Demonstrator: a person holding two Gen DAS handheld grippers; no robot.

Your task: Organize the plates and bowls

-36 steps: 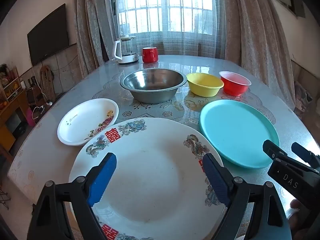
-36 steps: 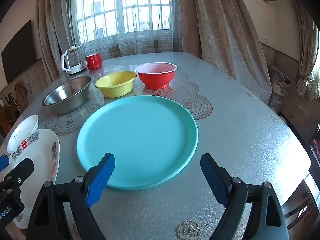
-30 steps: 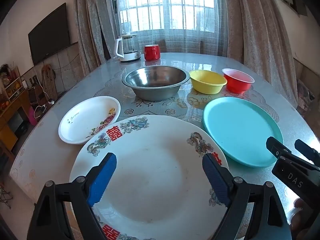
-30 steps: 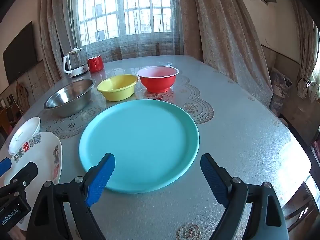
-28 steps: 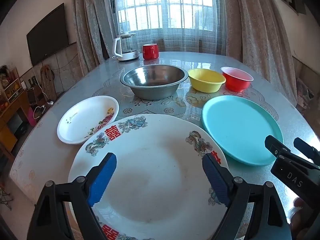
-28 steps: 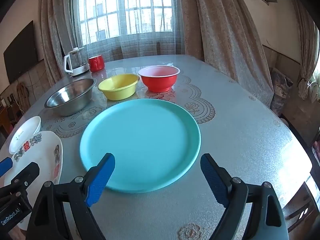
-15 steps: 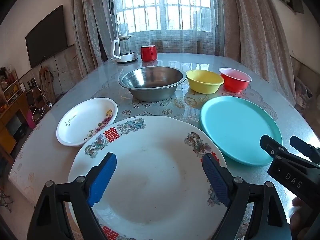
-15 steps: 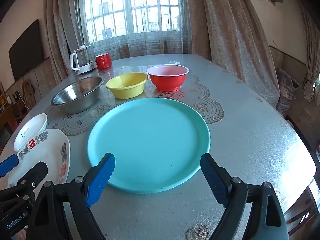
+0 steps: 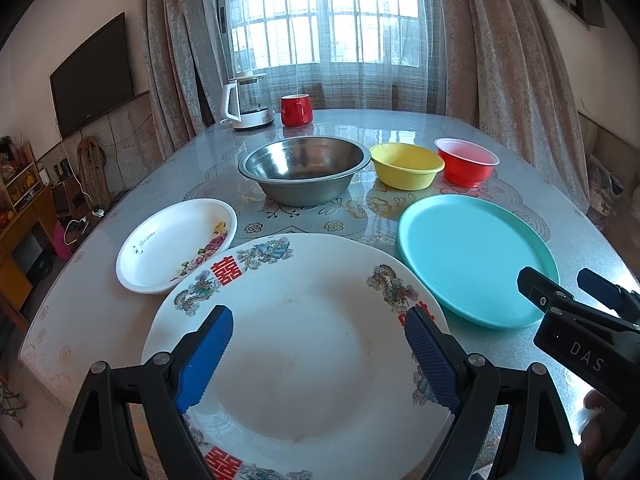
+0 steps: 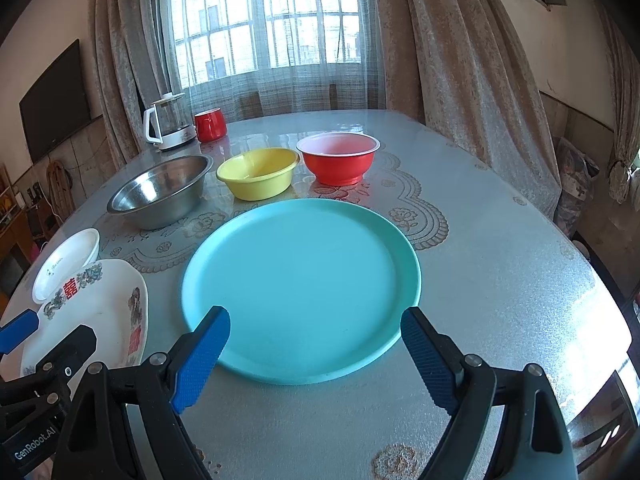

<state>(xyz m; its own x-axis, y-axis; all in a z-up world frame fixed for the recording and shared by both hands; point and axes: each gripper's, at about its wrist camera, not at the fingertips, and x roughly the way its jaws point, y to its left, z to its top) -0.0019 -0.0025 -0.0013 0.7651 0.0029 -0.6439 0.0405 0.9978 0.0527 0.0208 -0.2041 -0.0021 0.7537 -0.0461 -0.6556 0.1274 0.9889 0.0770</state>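
Both hand-held grippers are spread and empty: the left (image 9: pixel 318 352) over the white plate (image 9: pixel 296 344), the right (image 10: pixel 316 350) at the teal plate (image 10: pixel 300 280). Both plates lie flat on the worktop (image 10: pixel 500 280). The white one looks ceramic: probably heavy, slick, breakable; pinch its near rim.

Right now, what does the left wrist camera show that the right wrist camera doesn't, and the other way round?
Only the left wrist view shows the whole big white plate with red characters, under the open left gripper, and the small white dish in full.

Only the right wrist view shows the teal plate entire, ahead of the open right gripper, and the bare table to its right.

Both show the steel bowl, yellow bowl, red bowl, kettle and red mug.
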